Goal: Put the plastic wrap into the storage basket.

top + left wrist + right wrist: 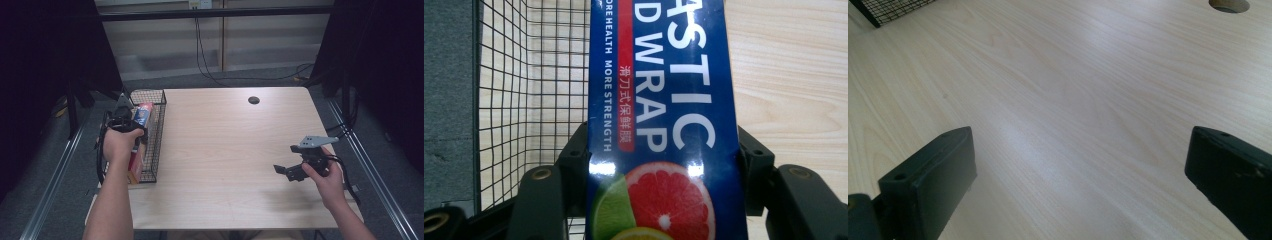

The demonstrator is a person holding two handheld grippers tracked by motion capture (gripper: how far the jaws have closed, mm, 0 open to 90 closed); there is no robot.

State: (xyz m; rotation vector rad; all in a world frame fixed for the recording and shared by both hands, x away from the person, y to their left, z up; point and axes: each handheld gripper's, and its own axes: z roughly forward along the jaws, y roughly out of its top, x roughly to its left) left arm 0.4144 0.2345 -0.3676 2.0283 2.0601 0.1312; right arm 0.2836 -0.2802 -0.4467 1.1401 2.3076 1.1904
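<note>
You're working at a pale wooden table (225,150) with rounded corners and a round cable hole (253,100) near its far edge. Beyond it lies grey floor, a light wall with black cables hanging down, and dark curtains on both sides.

Between your two grippers the tabletop is bare wood, a wide open stretch. A black wire basket (154,135) runs along the table's left edge, right under your left gripper (131,120); the right gripper (287,171) sits near the table's right edge, well apart from the basket.

Your left gripper is clenched on a blue plastic wrap box (664,120), a long carton printed with citrus slices. In the left gripper view the box stands squarely between the two black jaws, pressed on both sides, with the basket's mesh behind it to the left and bare wood to the right. From above, the box sits over the basket's interior.

Your right gripper is released, jaws spread wide with nothing between them, hovering low over the wood.
</note>
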